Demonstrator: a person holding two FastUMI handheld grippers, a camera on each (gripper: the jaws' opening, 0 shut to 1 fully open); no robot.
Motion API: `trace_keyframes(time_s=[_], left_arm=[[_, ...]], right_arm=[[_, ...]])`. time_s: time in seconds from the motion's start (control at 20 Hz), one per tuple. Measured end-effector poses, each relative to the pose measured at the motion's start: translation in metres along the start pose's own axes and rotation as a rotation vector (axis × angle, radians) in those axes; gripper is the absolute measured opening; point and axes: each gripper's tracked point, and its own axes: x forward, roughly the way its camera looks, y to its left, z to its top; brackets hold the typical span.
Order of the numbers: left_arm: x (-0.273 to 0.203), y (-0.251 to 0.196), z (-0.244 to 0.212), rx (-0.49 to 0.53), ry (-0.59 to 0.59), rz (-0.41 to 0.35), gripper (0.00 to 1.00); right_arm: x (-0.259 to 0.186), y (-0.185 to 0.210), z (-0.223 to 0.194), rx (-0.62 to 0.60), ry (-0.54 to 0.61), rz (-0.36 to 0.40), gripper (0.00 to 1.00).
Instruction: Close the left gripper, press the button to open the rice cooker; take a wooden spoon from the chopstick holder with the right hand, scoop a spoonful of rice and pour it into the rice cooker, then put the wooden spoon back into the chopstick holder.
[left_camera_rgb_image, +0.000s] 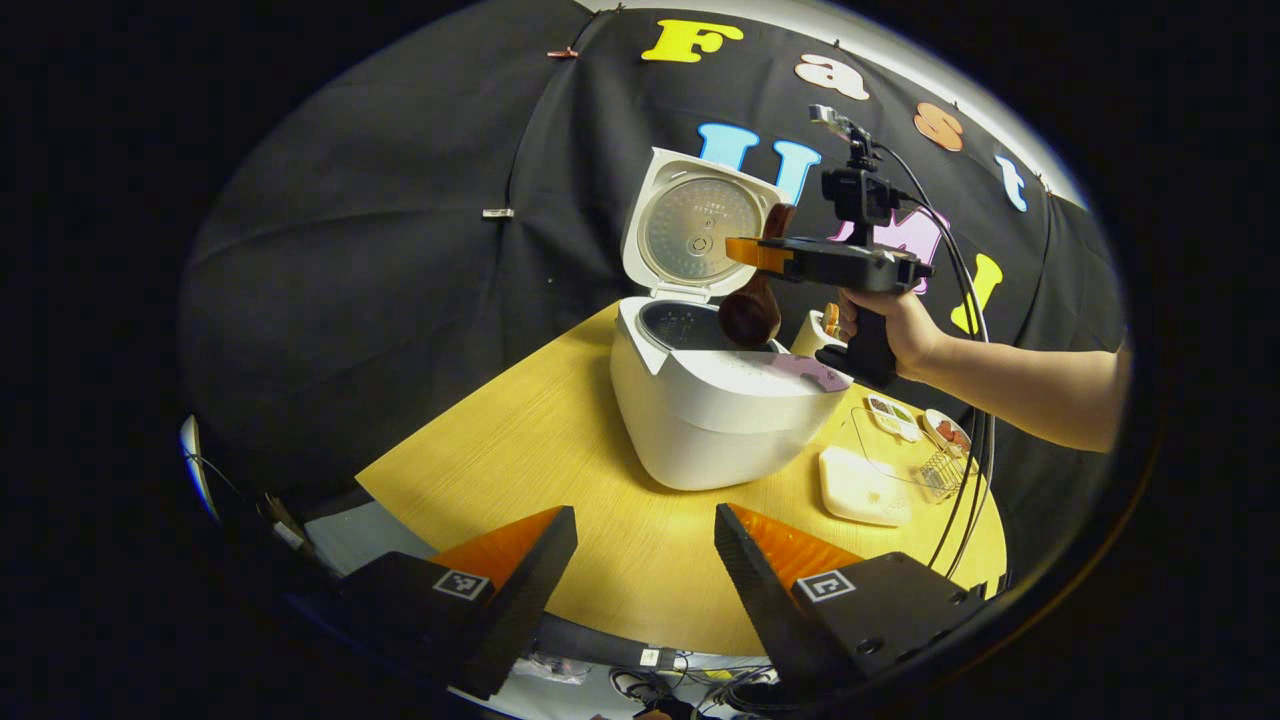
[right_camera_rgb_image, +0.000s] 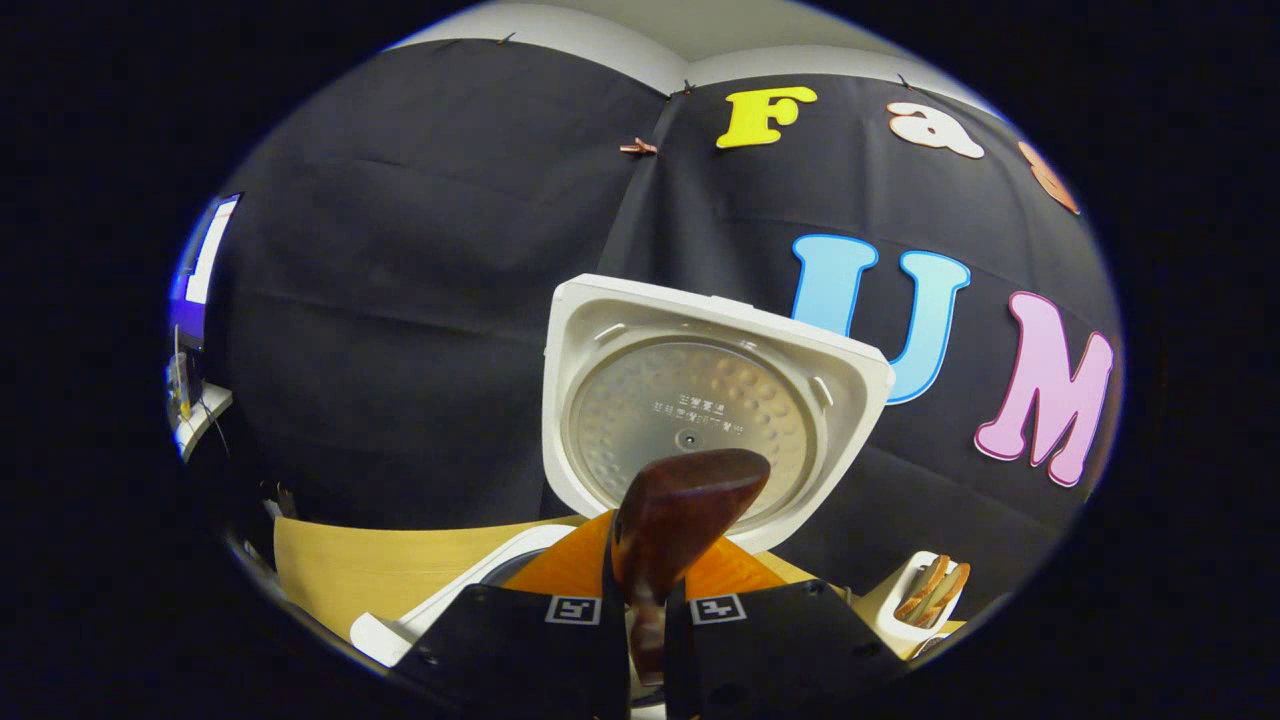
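The white rice cooker (left_camera_rgb_image: 715, 410) stands on the worktop with its lid (left_camera_rgb_image: 695, 228) raised upright at the rear, the metal inner plate facing forward. The dark wooden spoon (left_camera_rgb_image: 755, 300) hangs bowl-down directly above the cooker's open pot. The pale chopstick holder (right_camera_rgb_image: 915, 600), holding wooden utensils, stands just beside the cooker.

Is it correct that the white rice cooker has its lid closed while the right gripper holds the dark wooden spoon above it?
Not quite. The white rice cooker has its lid open, standing upright, as the left gripper view shows. The rest holds: the right gripper holds the dark wooden spoon above it.
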Motion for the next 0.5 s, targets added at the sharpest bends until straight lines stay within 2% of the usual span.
trace_keyframes(time_s=[0.3, 0.5], left_arm=[[-0.007, -0.007, 0.006, 0.014, -0.033, 0.018, 0.97], [-0.007, -0.027, 0.014, 0.021, -0.052, 0.003, 0.96]], right_arm=[[-0.021, -0.032, 0.028, 0.172, -0.038, -0.067, 0.17], [-0.063, -0.070, 0.046, 0.289, -0.066, -0.108, 0.17]])
